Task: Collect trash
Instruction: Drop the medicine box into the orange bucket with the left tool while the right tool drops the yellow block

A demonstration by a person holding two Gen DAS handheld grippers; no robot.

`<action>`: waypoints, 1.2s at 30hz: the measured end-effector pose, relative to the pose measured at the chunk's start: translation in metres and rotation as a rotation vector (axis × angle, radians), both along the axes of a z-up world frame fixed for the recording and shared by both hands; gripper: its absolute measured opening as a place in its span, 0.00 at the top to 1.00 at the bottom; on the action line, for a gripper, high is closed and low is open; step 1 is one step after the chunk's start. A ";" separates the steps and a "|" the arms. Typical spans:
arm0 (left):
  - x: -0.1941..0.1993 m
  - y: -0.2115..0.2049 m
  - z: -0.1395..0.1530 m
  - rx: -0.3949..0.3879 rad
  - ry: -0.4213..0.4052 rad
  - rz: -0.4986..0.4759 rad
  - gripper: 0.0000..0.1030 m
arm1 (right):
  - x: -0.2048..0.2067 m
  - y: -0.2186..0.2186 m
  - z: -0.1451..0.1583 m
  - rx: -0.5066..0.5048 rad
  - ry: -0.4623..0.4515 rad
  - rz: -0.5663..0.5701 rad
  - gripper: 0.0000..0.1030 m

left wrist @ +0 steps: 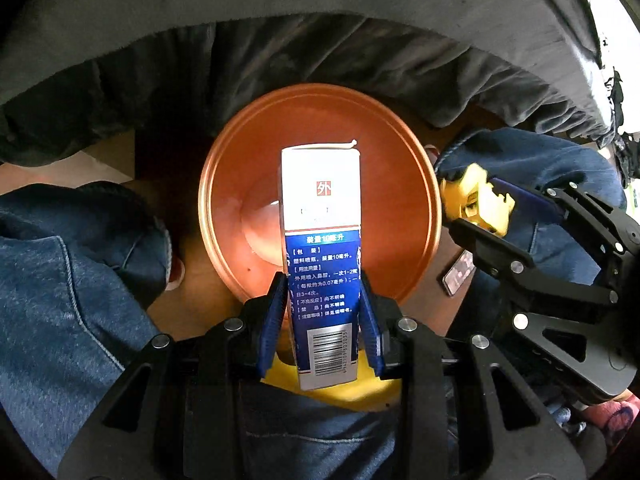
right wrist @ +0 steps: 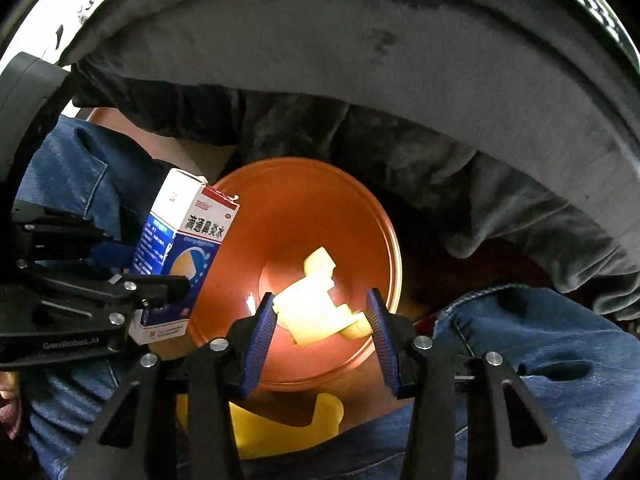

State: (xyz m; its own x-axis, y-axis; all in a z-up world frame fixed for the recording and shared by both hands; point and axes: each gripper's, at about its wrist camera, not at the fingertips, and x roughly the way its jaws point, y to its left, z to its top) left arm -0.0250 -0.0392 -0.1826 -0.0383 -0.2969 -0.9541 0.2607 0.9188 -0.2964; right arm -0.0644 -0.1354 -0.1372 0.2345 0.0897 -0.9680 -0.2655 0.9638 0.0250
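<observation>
The right gripper [right wrist: 322, 318] points down into an orange bin [right wrist: 304, 208]; its blue pads [right wrist: 262, 336] clamp a crumpled yellow piece of trash [right wrist: 316, 308] above the bin's opening. At the left, the left gripper [right wrist: 160, 286] holds a white-and-blue medicine box [right wrist: 182, 240], tilted, over the bin's left rim. Blue denim trouser legs [right wrist: 540, 344] flank the bin. Dark grey fabric [right wrist: 360, 80] arches across the top. A yellow object [right wrist: 280, 424] lies under the bin's near edge.
</observation>
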 end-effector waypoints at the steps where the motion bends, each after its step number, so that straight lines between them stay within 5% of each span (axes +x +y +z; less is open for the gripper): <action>1: 0.001 0.000 -0.002 0.004 0.006 0.001 0.67 | 0.000 -0.001 -0.002 -0.001 0.001 -0.001 0.55; 12: 0.008 -0.008 -0.011 0.032 0.023 -0.008 0.67 | 0.007 -0.006 -0.012 0.004 0.024 -0.027 0.51; 15: 0.010 -0.010 -0.006 0.066 -0.014 -0.003 0.48 | 0.008 -0.009 -0.009 -0.005 0.003 -0.041 0.36; 16: 0.010 -0.010 -0.005 0.076 -0.030 0.002 0.33 | 0.009 -0.010 -0.008 -0.003 -0.004 -0.050 0.33; 17: 0.011 -0.008 -0.002 0.089 -0.053 0.010 0.32 | 0.009 -0.012 -0.007 -0.002 -0.011 -0.057 0.29; 36: 0.014 0.005 0.016 0.114 -0.121 0.057 0.30 | 0.009 -0.025 0.010 -0.019 -0.071 -0.102 0.23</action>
